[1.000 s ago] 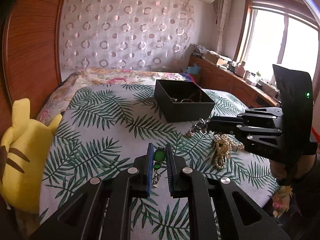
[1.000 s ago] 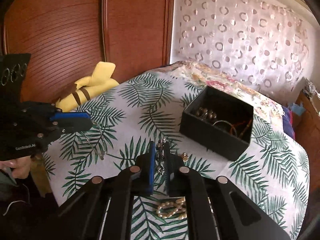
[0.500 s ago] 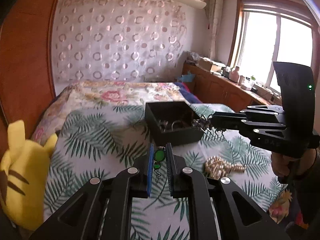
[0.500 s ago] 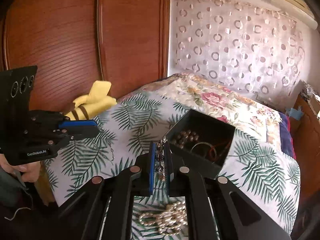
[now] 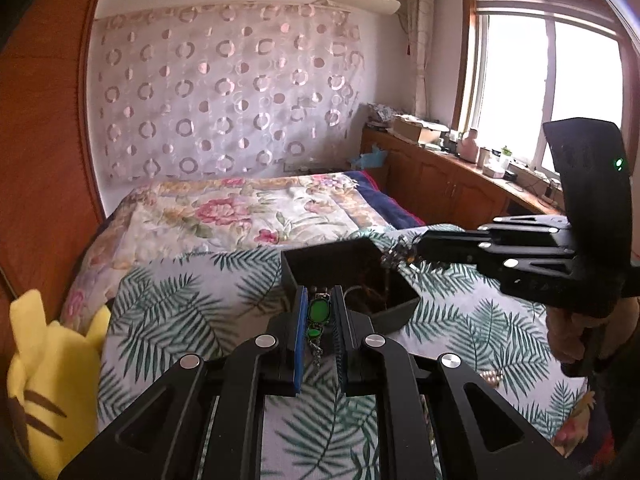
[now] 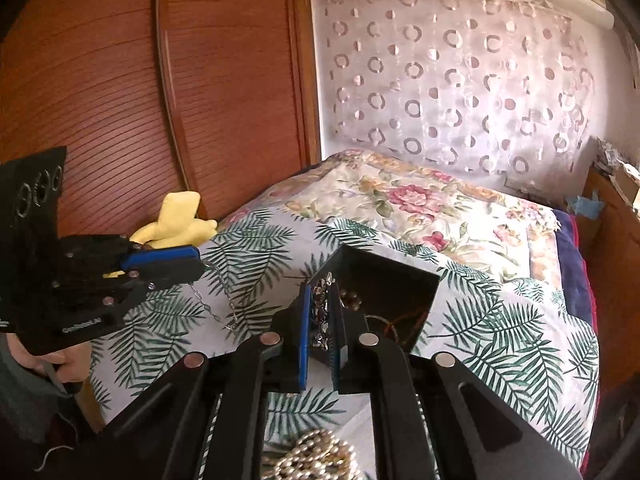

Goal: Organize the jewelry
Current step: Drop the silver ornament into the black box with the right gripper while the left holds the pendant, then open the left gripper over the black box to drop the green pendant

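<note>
Left hand-held gripper (image 5: 318,316) is pinching a green pendant necklace (image 5: 319,312) just short of the black box (image 5: 390,314) on the bed (image 5: 168,312); right hand-held gripper (image 6: 323,314) is gripping a sparkly silver piece (image 6: 322,312) over the box's edge.

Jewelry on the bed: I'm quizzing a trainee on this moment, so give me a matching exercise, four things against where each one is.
Things:
1. green pendant necklace
2. silver sparkly piece
3. pearl strand
4. black box

Places:
A. lying loose on the palm-leaf bedspread, near the camera
B. standing open on the bedspread, some jewelry inside
C. pinched in the left gripper, chain dangling
D. pinched in the right gripper, at the box's rim

Pairs: 1-C, 2-D, 3-A, 4-B
</note>
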Motion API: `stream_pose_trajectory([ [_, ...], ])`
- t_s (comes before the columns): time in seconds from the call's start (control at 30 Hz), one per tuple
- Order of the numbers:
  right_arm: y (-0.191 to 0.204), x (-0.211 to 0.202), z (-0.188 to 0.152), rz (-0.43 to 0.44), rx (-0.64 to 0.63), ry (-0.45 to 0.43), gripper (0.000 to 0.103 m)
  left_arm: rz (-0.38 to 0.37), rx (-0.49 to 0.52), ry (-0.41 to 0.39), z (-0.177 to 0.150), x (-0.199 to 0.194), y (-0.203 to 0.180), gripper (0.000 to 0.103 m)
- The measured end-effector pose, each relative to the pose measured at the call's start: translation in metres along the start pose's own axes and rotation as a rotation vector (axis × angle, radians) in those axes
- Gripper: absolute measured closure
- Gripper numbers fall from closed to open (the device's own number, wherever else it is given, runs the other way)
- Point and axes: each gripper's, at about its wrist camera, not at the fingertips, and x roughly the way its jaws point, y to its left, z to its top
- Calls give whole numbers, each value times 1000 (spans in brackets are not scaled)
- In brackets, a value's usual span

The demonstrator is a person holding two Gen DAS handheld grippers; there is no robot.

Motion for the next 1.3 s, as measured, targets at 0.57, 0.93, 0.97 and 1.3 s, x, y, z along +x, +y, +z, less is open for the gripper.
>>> stream_pose_trajectory([
  [0.57, -51, 88, 15, 45, 123, -3, 93, 3, 48, 26, 36, 38, -9, 92],
  [0.93, -64, 66, 20, -37, 117, -16, 80, -12, 43, 36, 46, 54, -10, 92],
  [0.97, -66, 62, 18, -46, 117, -16, 80, -12, 47, 38, 48, 56, -11, 92],
  [1.3, -71, 31, -13, -60, 99, -9, 80, 32, 57, 77, 51, 91, -20, 83],
])
